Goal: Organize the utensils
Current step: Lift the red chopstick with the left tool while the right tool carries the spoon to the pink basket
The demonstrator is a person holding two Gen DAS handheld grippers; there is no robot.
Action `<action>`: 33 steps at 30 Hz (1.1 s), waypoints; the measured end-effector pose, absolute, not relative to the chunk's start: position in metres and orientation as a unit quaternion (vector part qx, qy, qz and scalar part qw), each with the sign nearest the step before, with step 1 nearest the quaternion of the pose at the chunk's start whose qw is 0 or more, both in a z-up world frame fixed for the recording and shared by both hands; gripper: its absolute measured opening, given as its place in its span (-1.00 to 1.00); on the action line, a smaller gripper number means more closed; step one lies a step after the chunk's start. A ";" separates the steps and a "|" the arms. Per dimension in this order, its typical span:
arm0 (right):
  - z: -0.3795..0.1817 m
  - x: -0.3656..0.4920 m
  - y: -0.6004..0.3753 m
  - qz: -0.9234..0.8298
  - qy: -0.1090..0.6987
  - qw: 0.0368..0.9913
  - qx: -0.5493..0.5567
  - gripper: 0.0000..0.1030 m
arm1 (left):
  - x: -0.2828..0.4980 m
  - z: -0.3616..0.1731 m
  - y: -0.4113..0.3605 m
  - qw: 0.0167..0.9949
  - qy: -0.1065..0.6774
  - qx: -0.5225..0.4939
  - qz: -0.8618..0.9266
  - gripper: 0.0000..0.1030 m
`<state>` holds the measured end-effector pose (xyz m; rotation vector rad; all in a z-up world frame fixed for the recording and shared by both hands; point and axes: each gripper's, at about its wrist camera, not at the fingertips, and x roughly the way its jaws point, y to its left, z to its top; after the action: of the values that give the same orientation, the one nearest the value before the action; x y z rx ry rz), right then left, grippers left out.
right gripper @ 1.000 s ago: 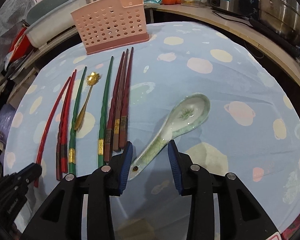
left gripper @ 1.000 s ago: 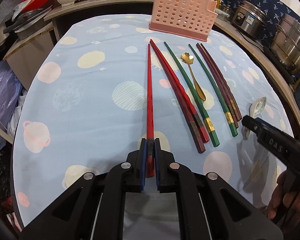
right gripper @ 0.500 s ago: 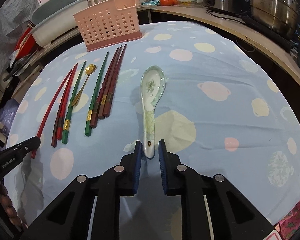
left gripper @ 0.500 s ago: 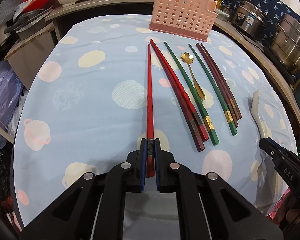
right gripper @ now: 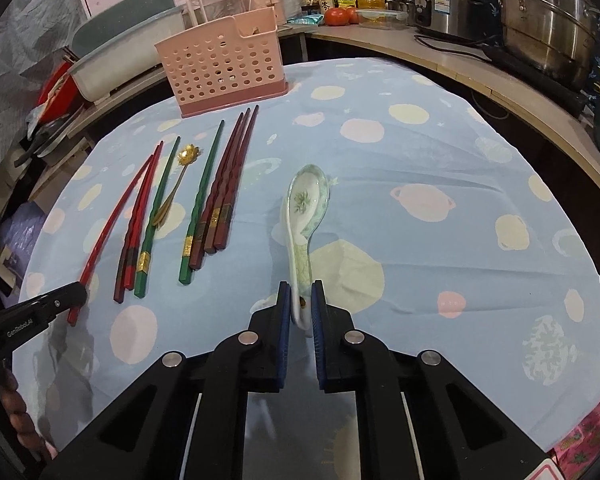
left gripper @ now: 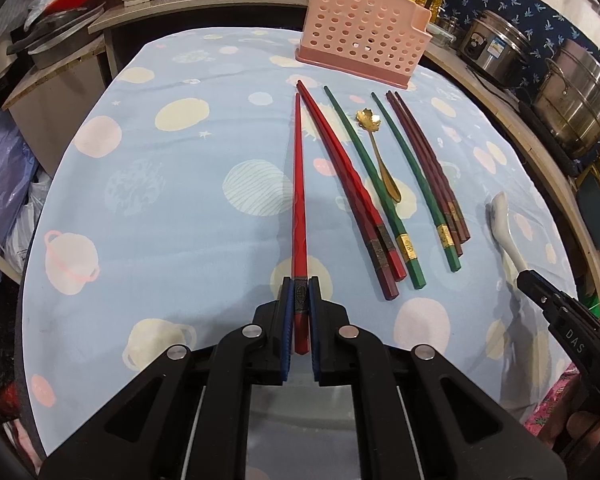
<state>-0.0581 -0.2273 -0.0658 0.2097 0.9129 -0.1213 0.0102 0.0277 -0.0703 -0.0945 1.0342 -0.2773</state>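
Note:
My left gripper (left gripper: 300, 285) is shut on the near end of a red chopstick (left gripper: 299, 200), which points away toward the pink perforated holder (left gripper: 360, 40). To its right lie more red chopsticks (left gripper: 352, 196), two green ones (left gripper: 414, 188), dark brown ones (left gripper: 428, 164) and a gold spoon (left gripper: 376, 148). My right gripper (right gripper: 301, 289) has its jaws closing on the handle of a white ceramic spoon (right gripper: 306, 200) with a green pattern; the pads press on it, and the bowl points away. The right wrist view also shows the pink holder (right gripper: 224, 68) at the table's far side.
A blue cloth with pastel planets (right gripper: 440, 216) covers the round table. Steel pots (right gripper: 540, 20) and a rice cooker stand on the counter to the right. A grey tub (right gripper: 120, 60) and clutter sit at the far left. A hand shows at the lower left.
My right gripper shut on the ceramic spoon's handle, and the spoon swung from slanting to pointing straight away. The left gripper and its red chopstick stayed put.

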 end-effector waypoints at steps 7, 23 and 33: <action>-0.030 -0.069 -0.232 -0.054 0.404 0.906 0.113 -0.85 | -0.002 -0.052 0.036 0.865 0.479 -0.052 -0.137 -0.87; 0.023 -0.044 -0.234 -0.029 0.359 0.924 0.127 -0.87 | 0.027 0.040 0.038 0.907 0.391 -0.062 -0.140 -0.87; 0.060 0.006 -0.239 -0.013 0.331 0.935 0.130 -0.87 | 0.076 0.098 0.030 0.932 0.332 -0.051 -0.138 -0.87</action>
<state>0.0056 -0.2393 0.0600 0.2652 0.6759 -0.0259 0.0756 0.0304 0.0984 -0.1049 0.6800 -0.2819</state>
